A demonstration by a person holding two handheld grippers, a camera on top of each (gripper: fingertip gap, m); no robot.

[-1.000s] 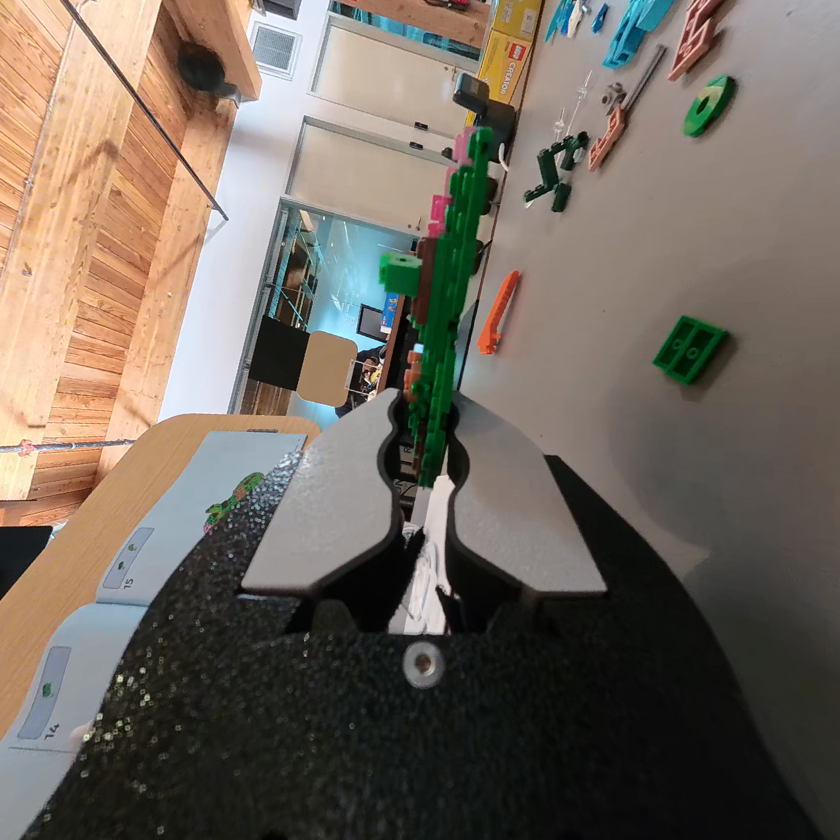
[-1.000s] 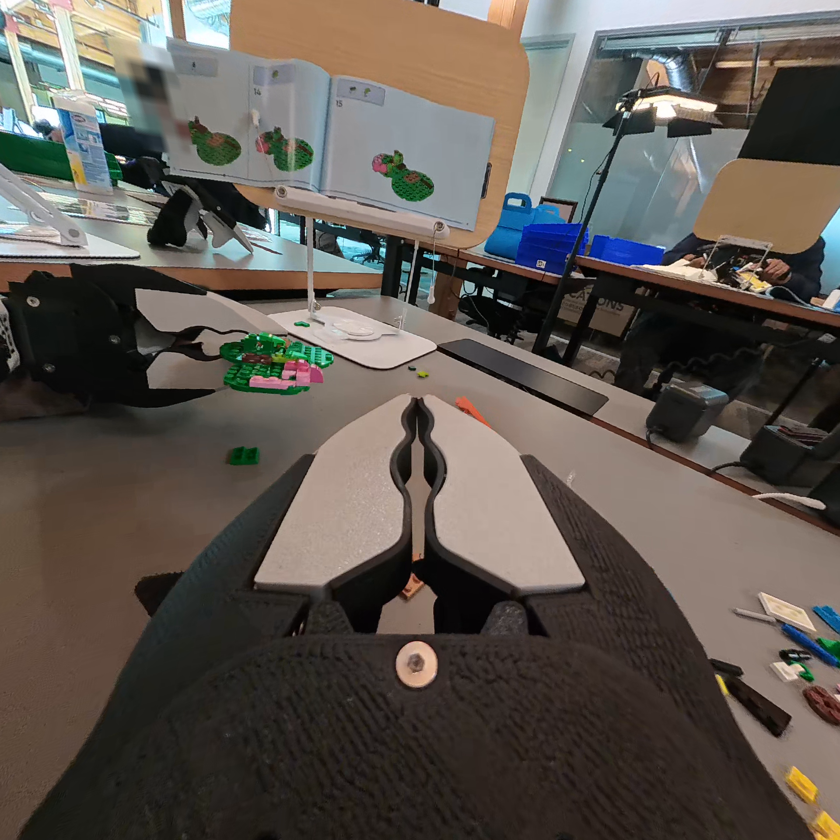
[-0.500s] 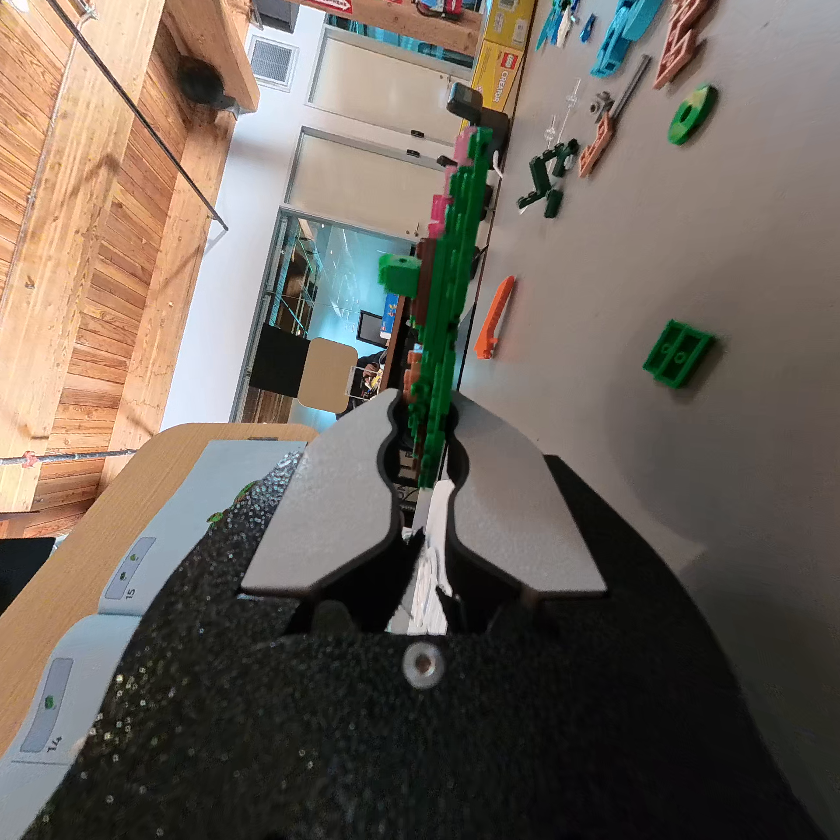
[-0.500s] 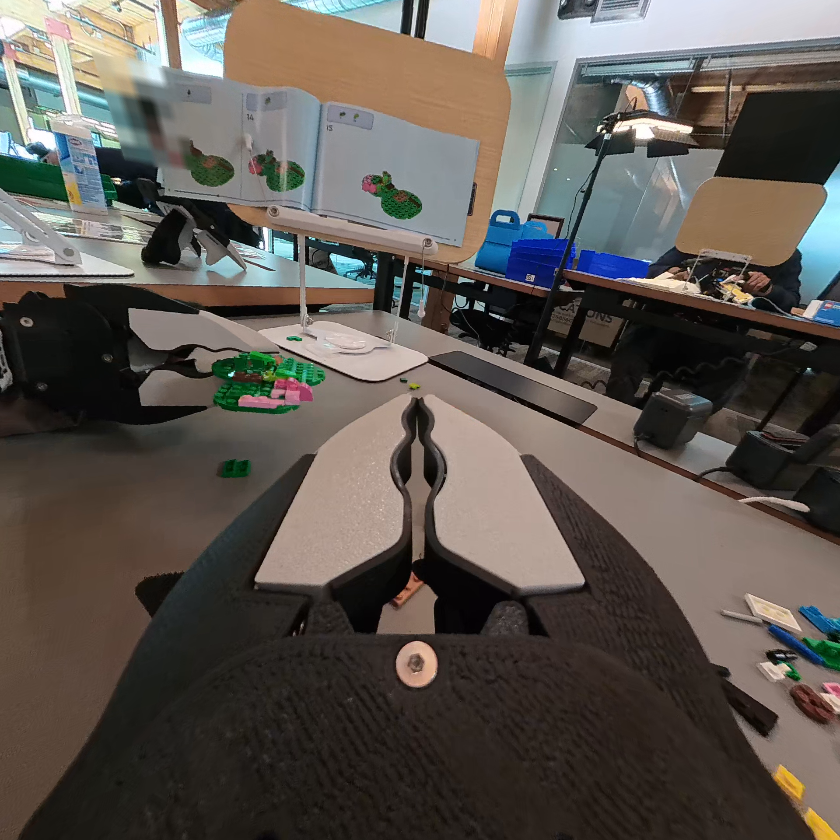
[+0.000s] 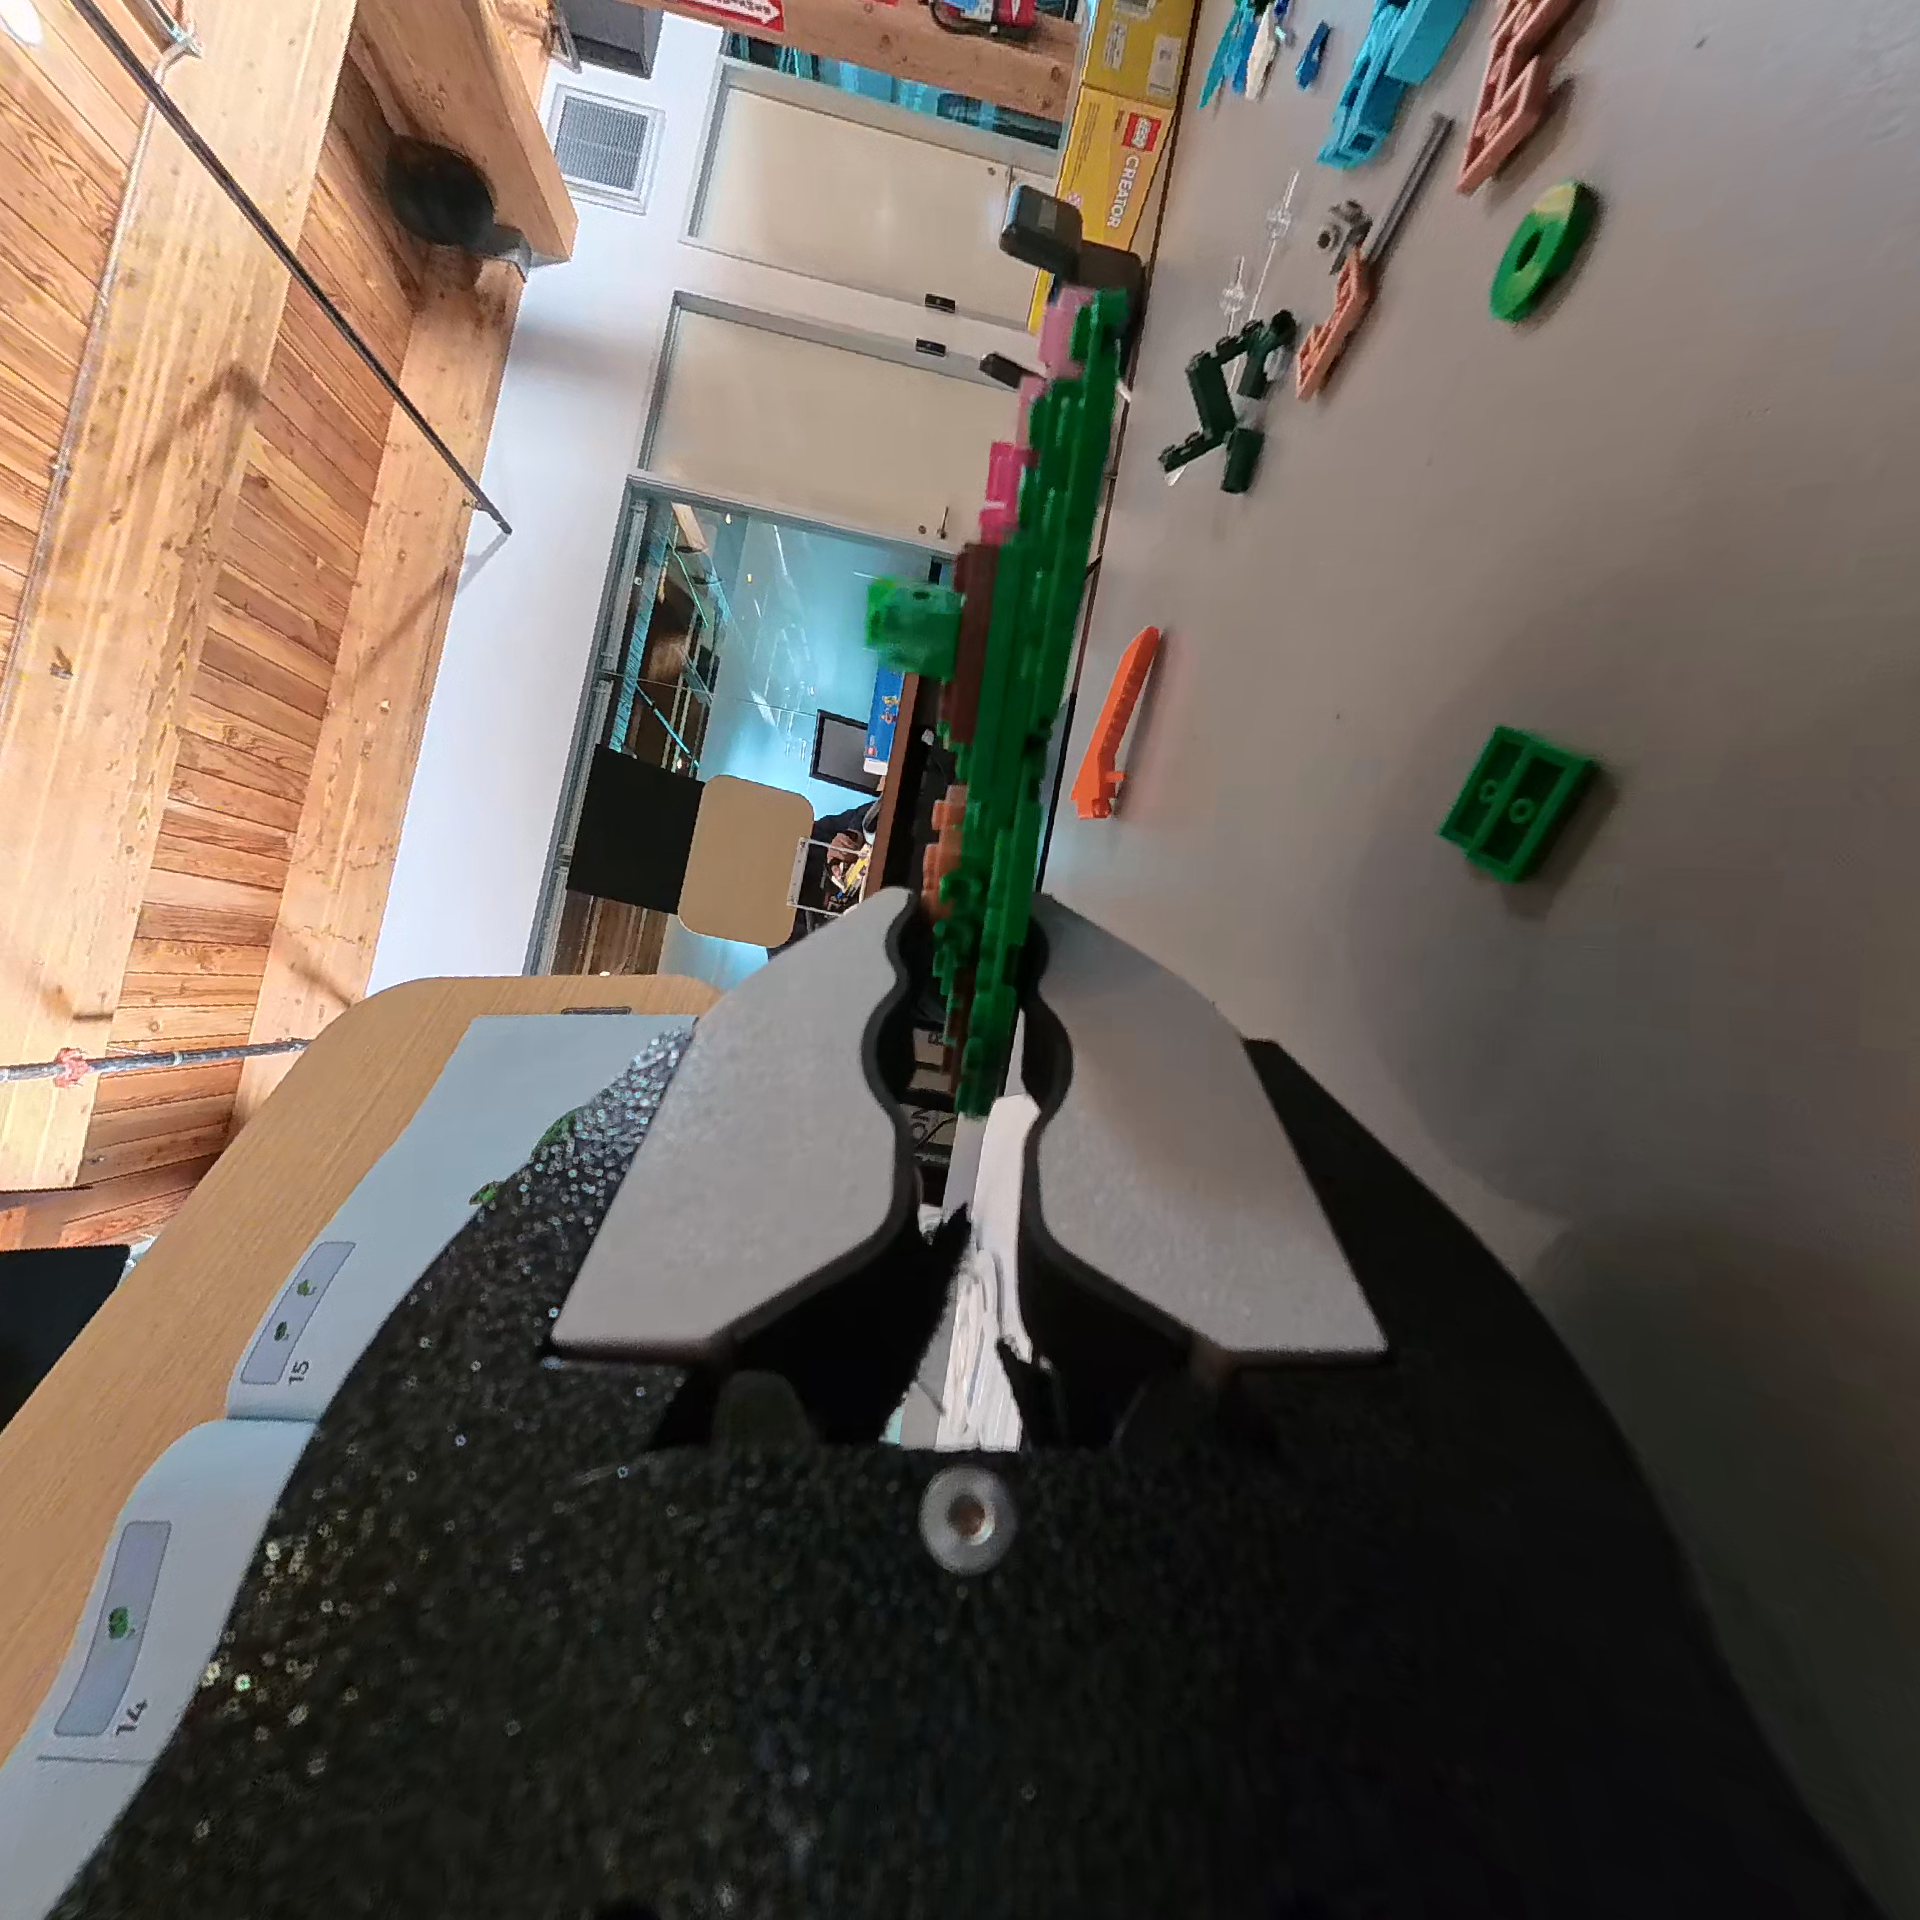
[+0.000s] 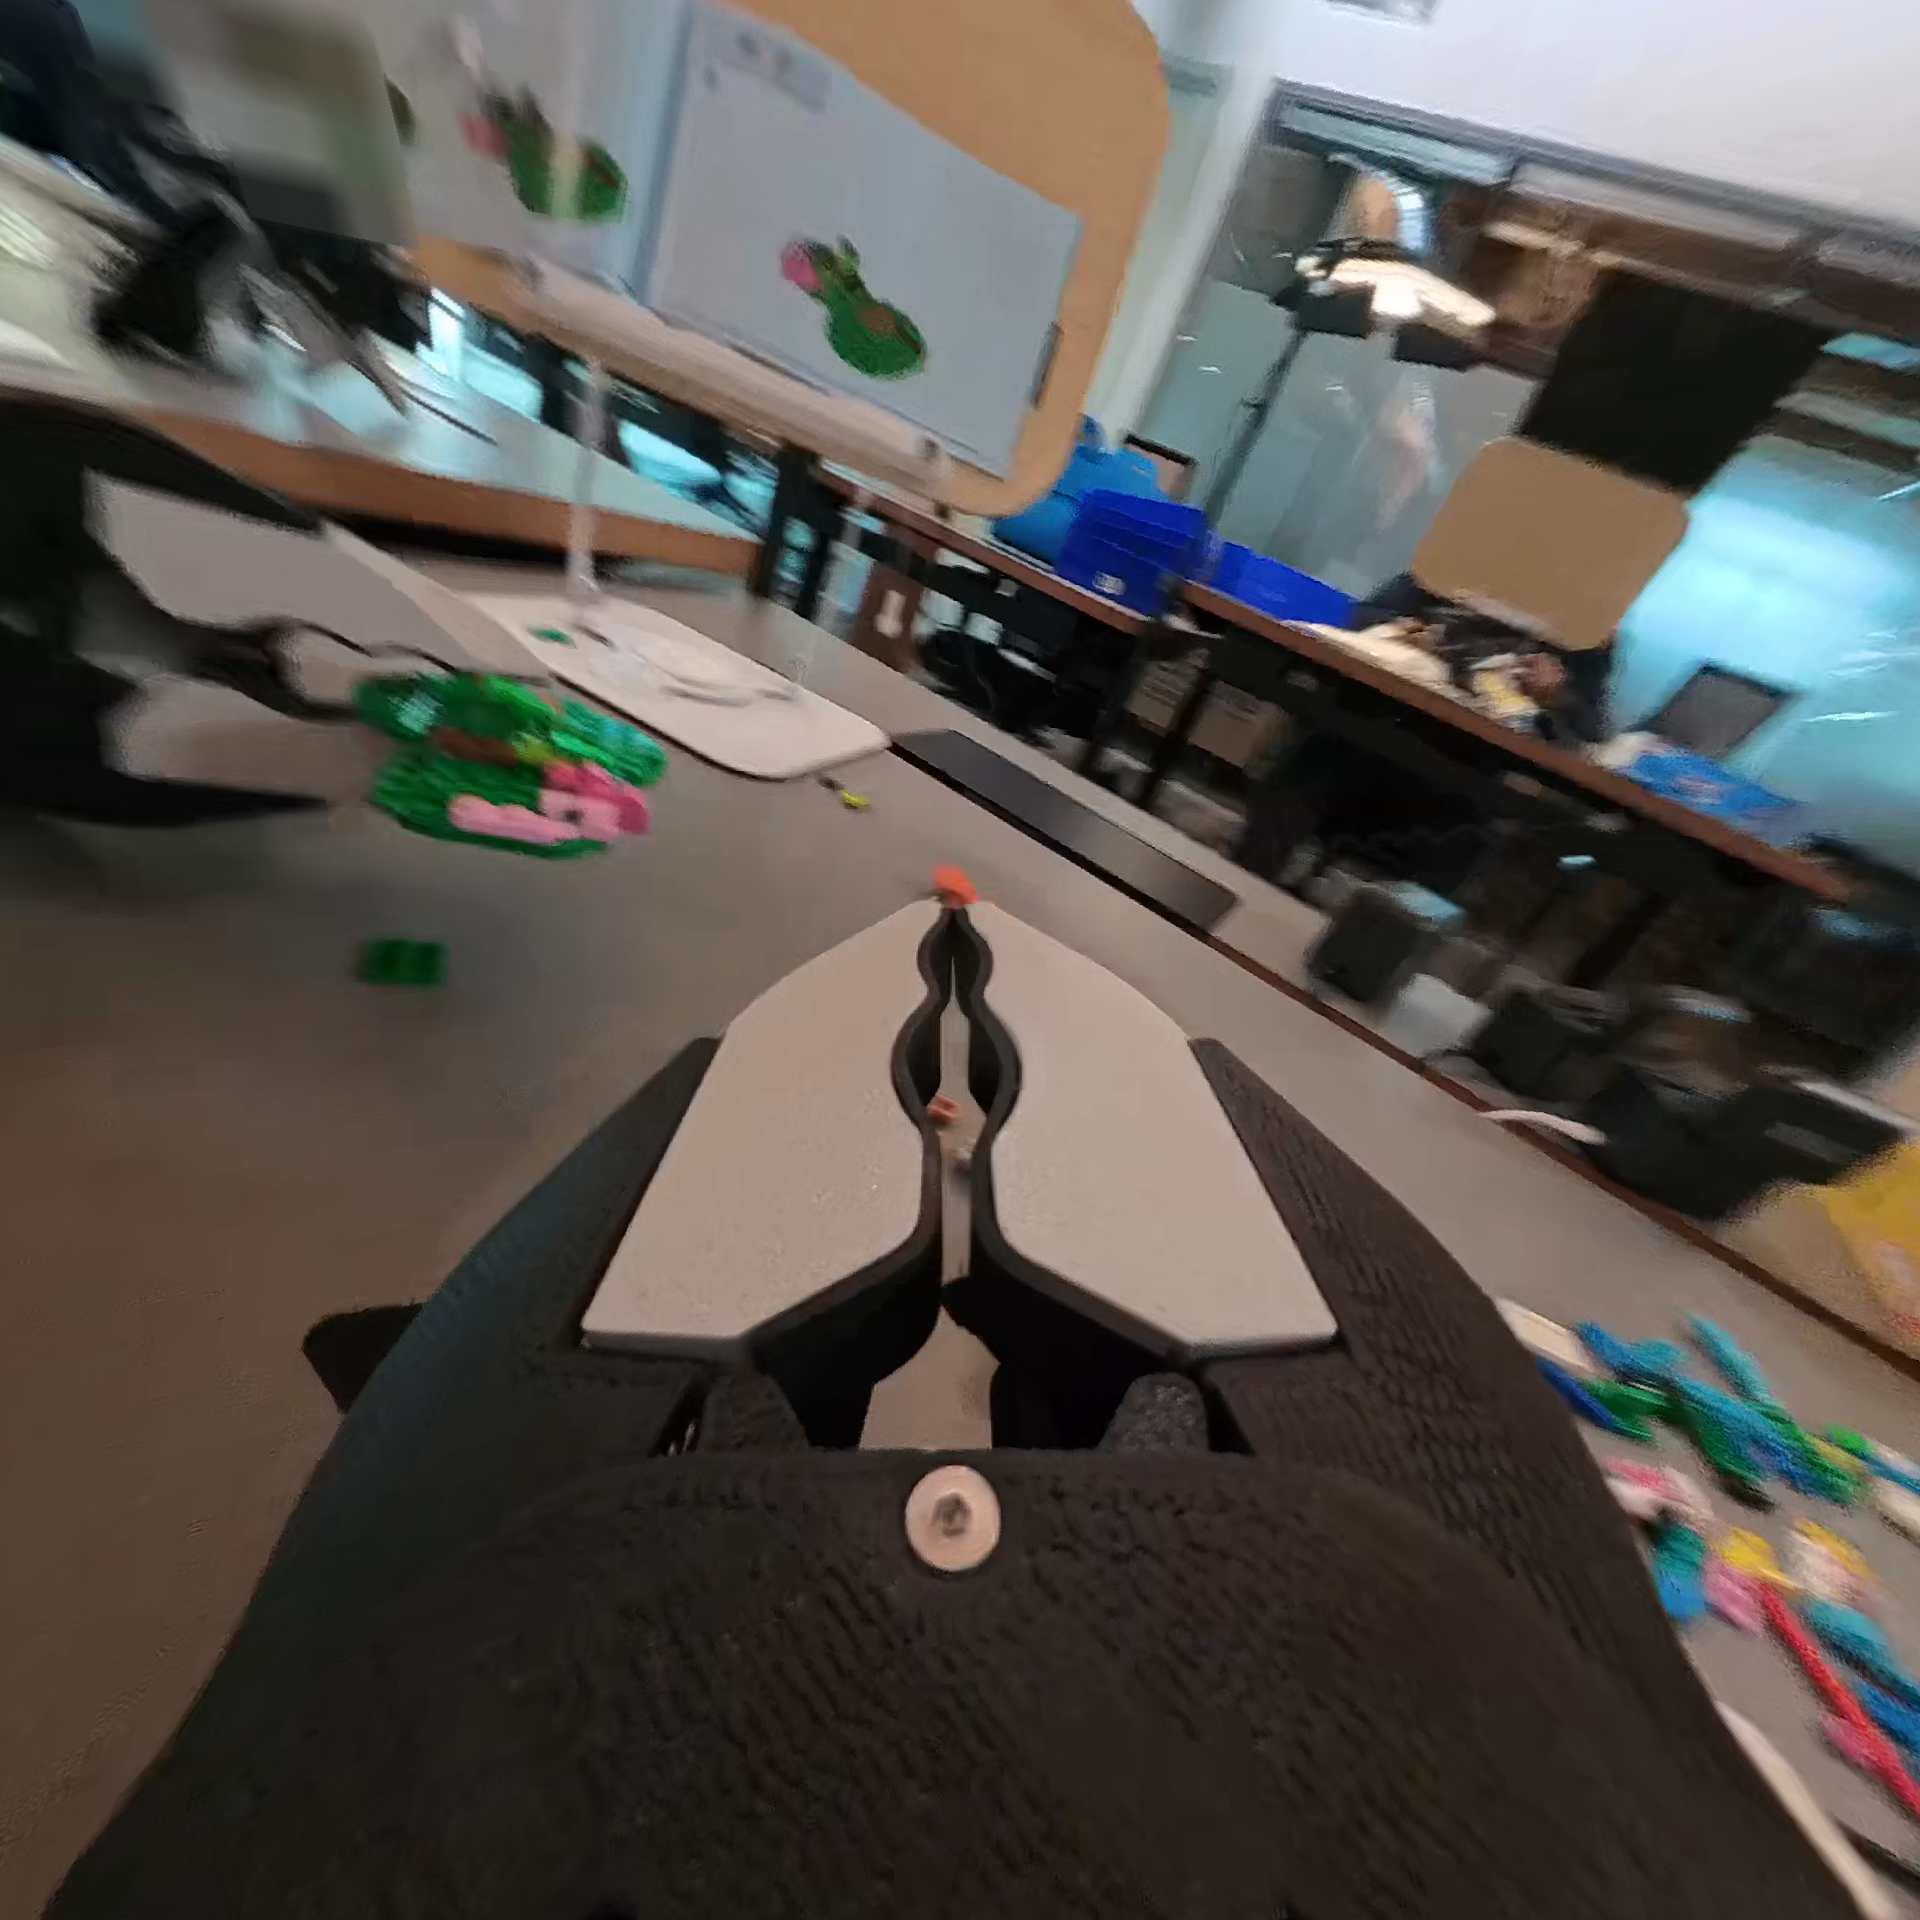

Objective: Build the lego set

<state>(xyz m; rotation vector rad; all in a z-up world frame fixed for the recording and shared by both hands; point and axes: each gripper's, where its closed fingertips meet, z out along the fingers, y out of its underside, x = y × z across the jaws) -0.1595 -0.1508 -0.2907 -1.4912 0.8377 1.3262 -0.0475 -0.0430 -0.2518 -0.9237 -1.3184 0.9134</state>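
Jaws of left gripper (image 5: 971,925) pinch green build (image 5: 1023,665) edge above table (image 5: 1558,1039).

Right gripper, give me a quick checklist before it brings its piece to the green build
1. Left gripper clamps the green build: ok.
2. Build is clear of the table: ok.
3. Right gripper is shut: ok.
4. A small salmon piece shows between its fingers; firm grip: cannot tell.
5. Path to the build is free apart from the loose green plate: ok.
6. Right wrist view is sharp: not ok, blurred.
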